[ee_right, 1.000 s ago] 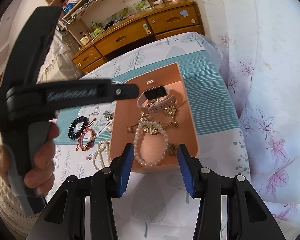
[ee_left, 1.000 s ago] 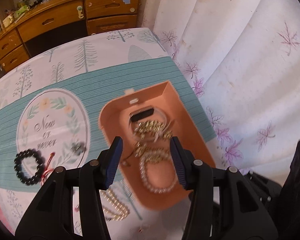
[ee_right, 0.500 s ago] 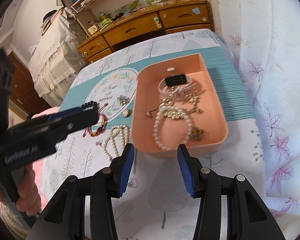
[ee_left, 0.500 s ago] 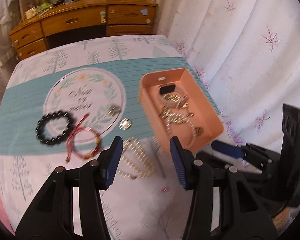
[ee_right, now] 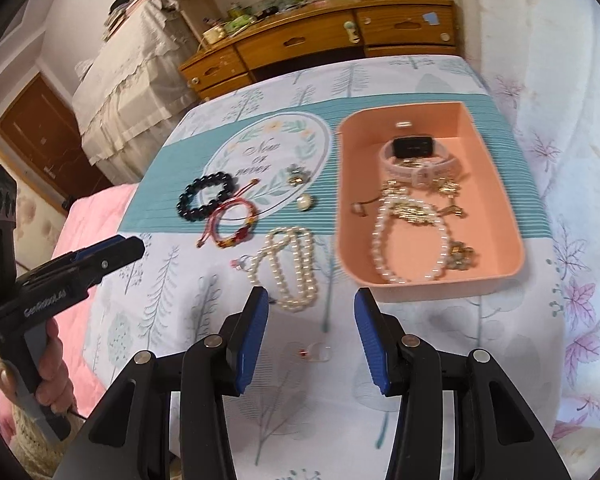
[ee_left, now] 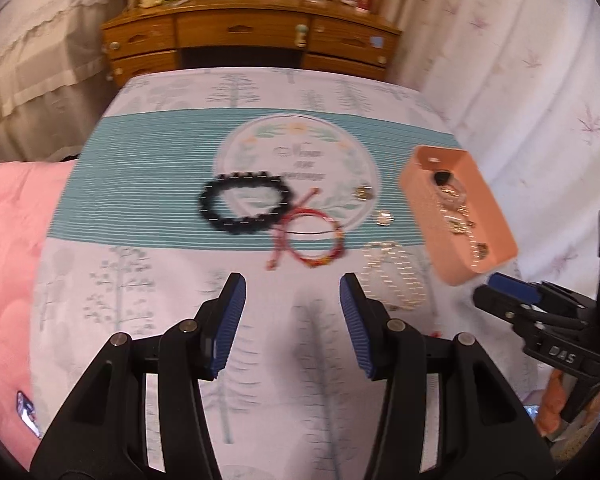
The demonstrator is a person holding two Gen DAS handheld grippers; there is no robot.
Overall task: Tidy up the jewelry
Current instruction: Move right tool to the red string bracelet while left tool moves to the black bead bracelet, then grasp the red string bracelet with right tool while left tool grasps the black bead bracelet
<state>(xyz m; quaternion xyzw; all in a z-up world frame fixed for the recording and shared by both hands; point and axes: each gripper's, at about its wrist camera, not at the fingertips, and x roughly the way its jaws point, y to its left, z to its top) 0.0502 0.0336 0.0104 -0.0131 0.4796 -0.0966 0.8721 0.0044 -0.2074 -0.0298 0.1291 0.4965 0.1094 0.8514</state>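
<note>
A pink tray point(ee_right: 496, 184) point(ee_left: 418, 200) on the table's right holds a watch point(ee_right: 414, 150), a pearl bracelet point(ee_right: 380, 240) and gold pieces. On the cloth to its left lie a pearl necklace point(ee_right: 292, 264) point(ee_left: 396, 276), a red cord bracelet point(ee_right: 232, 224) point(ee_left: 316, 236), a black bead bracelet point(ee_right: 206, 196) point(ee_left: 244, 204), a gold charm point(ee_right: 296, 176) and a small round piece point(ee_right: 305, 202). A tiny earring point(ee_right: 306, 354) lies near me. My left gripper point(ee_left: 291, 320) is open and empty, short of the red bracelet. My right gripper point(ee_right: 308, 336) is open and empty, over the earring.
A wooden dresser point(ee_left: 252, 44) stands beyond the table's far edge. A pink quilt point(ee_left: 8, 248) lies at the left. A white flowered curtain point(ee_right: 560, 60) hangs on the right. The left gripper's body point(ee_right: 60, 276) shows at the right view's left edge.
My left gripper has swung left, away from the tray, and now faces the bracelets on the cloth. My right gripper has drawn back and left a little from the tray.
</note>
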